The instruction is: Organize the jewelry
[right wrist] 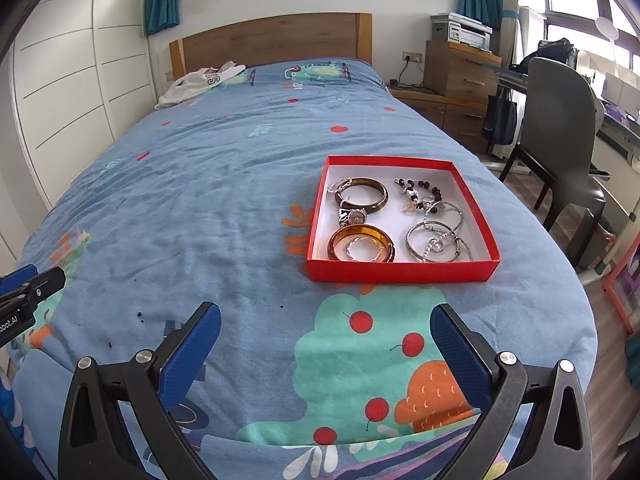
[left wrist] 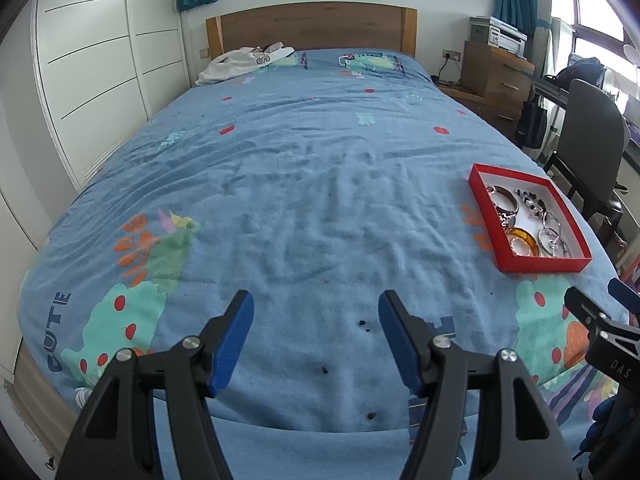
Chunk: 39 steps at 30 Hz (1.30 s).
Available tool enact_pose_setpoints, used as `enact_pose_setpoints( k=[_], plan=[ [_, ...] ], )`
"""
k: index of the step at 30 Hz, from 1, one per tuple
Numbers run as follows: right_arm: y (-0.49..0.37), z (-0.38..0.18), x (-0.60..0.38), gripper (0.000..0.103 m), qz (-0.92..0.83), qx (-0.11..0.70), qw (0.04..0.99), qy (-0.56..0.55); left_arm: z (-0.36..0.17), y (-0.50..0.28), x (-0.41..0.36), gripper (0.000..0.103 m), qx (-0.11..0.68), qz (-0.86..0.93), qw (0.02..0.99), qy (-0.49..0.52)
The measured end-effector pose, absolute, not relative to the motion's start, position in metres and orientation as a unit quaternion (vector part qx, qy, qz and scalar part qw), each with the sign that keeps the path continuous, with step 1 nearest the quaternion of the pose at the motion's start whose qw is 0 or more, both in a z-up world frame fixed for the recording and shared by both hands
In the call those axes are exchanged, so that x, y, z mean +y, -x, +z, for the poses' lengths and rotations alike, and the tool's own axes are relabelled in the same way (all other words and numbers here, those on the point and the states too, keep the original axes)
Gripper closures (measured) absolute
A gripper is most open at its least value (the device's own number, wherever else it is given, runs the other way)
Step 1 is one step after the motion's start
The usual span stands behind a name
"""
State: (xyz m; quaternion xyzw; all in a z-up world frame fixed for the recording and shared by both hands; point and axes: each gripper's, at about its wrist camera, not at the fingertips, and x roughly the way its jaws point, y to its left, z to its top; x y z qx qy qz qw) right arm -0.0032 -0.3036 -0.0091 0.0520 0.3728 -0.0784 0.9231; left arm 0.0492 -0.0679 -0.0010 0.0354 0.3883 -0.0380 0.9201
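Note:
A shallow red box [right wrist: 400, 272] [left wrist: 486, 220] with a white inside lies on the blue bedspread [right wrist: 200, 208] [left wrist: 300, 208]. In it lie an amber bangle [right wrist: 361, 243] [left wrist: 522, 241], a dark bangle [right wrist: 363, 195], a small watch [right wrist: 353, 216], a dark bead bracelet [right wrist: 418, 190] and thin silver bangles [right wrist: 438, 242] [left wrist: 554, 236]. My right gripper [right wrist: 325, 322] hangs open in front of the box, nothing between its blue pads. My left gripper [left wrist: 316, 308] is open too, over bare bedspread left of the box. A few dark crumbs [left wrist: 362, 323] lie near it.
A white garment [right wrist: 200, 80] lies by the wooden headboard [right wrist: 272, 38]. White wardrobe doors [left wrist: 100, 60] run along the left side of the bed. Right of the bed stand a wooden drawer unit [right wrist: 460, 68] with a printer, a grey chair [right wrist: 560, 120] and a desk.

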Motion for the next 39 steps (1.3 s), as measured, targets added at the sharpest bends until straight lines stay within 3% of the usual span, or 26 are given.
enact_pose_setpoints(
  k=[39],
  plan=[
    [0.000, -0.021, -0.309, 0.001, -0.084, 0.389, 0.916, -0.046, -0.022, -0.056, -0.071, 0.040, 0.404, -0.043, 0.913, -0.040]
  ],
)
